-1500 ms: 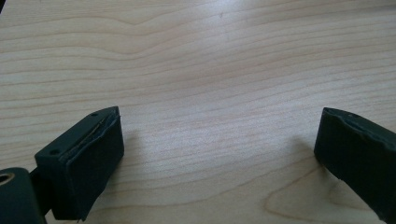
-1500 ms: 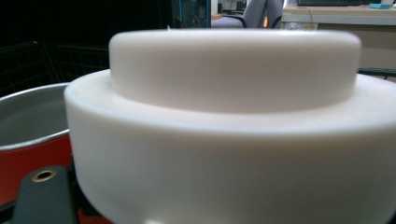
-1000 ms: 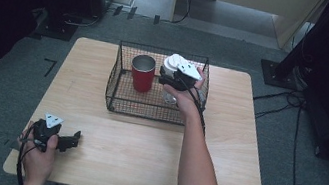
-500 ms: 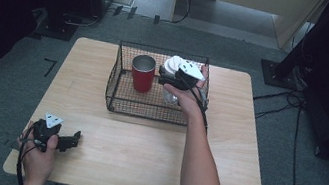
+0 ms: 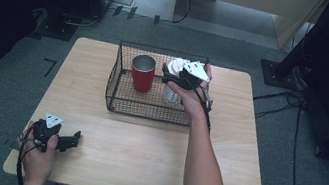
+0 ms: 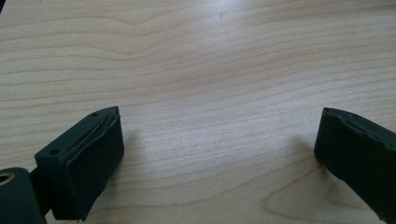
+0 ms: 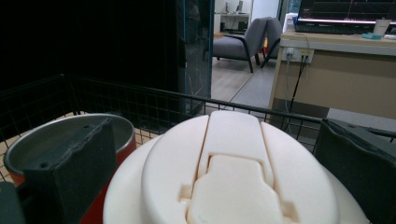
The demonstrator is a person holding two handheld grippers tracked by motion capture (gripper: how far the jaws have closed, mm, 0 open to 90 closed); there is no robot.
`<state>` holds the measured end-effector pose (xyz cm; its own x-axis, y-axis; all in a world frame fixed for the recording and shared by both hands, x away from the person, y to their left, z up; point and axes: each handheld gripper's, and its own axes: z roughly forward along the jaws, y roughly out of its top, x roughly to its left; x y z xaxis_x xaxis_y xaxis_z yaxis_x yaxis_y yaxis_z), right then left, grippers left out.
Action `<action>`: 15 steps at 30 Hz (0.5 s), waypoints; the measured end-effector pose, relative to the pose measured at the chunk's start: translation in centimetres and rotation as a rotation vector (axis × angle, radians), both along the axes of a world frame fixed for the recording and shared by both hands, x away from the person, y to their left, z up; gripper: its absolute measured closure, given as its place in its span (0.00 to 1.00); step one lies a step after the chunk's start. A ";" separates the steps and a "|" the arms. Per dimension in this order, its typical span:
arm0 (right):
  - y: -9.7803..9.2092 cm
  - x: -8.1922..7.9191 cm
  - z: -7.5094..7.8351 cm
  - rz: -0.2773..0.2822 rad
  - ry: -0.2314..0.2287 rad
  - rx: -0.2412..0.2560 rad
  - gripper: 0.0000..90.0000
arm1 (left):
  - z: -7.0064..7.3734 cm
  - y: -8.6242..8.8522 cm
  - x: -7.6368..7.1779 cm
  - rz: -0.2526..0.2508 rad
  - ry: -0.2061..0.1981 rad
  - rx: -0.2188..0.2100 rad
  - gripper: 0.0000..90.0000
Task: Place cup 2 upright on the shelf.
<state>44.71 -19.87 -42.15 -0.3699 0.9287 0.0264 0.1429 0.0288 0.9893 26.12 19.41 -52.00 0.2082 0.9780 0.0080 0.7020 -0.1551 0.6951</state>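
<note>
Straddling a white lid point(image 7: 233, 182) with the right tongs point(image 5: 175, 76) inside the basket point(image 5: 115, 99).
Right jaws sit either side of the lid, spread wider than it, no visible contact; lid tops a clear bottle point(image 5: 171, 93) at the basket's right half, just beside the red cup point(image 5: 143, 73). Basket stands at the surface's point(image 5: 142, 154) far edge, mid-width. Left tongs point(image 6: 219, 154) rest near the surface's near-left corner, jaws wide apart, bare wood between them.
</note>
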 end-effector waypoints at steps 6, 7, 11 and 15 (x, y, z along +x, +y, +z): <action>0.3 -0.5 0.7 0.015 -0.026 0.000 0.00 | 0.0 0.0 0.0 0.000 0.000 0.000 0.02; 0.3 -0.6 0.9 0.018 -0.029 0.001 0.00 | 0.0 0.0 0.0 0.000 -0.001 -0.001 0.02; 0.5 -1.1 1.4 0.032 -0.047 0.002 0.00 | 0.0 0.0 0.0 0.000 0.000 0.000 0.02; 0.5 -1.6 2.0 0.043 -0.066 0.021 0.00 | 0.0 0.0 0.0 0.000 -0.001 -0.001 0.02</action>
<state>43.12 -19.34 -40.14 -0.4109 0.9115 0.0204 0.0767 0.0122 0.9970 26.13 19.40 -52.00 0.2079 0.9781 0.0073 0.7016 -0.1543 0.6957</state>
